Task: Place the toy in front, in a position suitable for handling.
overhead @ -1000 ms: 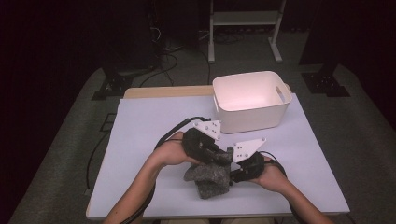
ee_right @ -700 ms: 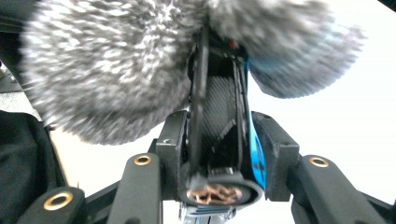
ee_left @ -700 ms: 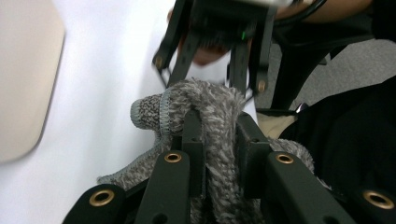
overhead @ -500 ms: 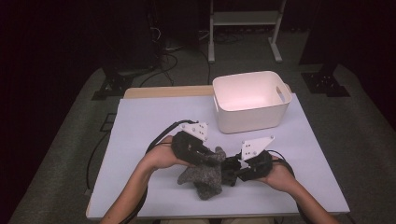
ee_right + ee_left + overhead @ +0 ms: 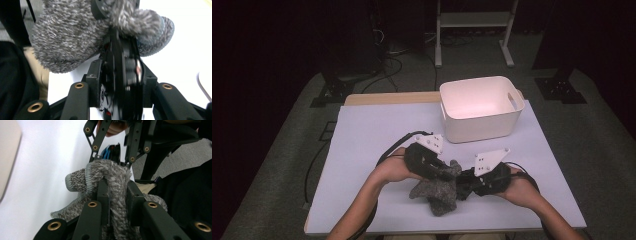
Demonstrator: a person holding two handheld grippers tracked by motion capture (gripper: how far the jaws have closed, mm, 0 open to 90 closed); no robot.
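A person sits at the near edge of a pale lavender table (image 5: 372, 135), both forearms reaching in from the bottom of the high view, each hand holding a black two-jaw gripper. Between the two grippers lies a fuzzy grey cloth (image 5: 435, 189) with a stitched hem, bunched up near the front of the table and partly lifted off its surface. The left gripper (image 5: 443, 173) comes in from the left and its jaws are closed on a fold of the cloth; in the left gripper view the two black jaws pinch a thick ridge of the grey pile (image 5: 115, 187) between them, with the hemmed edge curling out to one side. The right gripper (image 5: 465, 184) comes in from the right and meets the cloth at its right edge, so the two tools sit just beside each other, nearly tip to tip. In the right gripper view its jaws stand close together and the cloth (image 5: 75, 32) hangs above their tips, but the picture is blurred there and I cannot tell whether they pinch the cloth. Farther back on the table, to the right, stands a white plastic bin (image 5: 502, 120) with a cut-out handle, well apart from the cloth and the hands.
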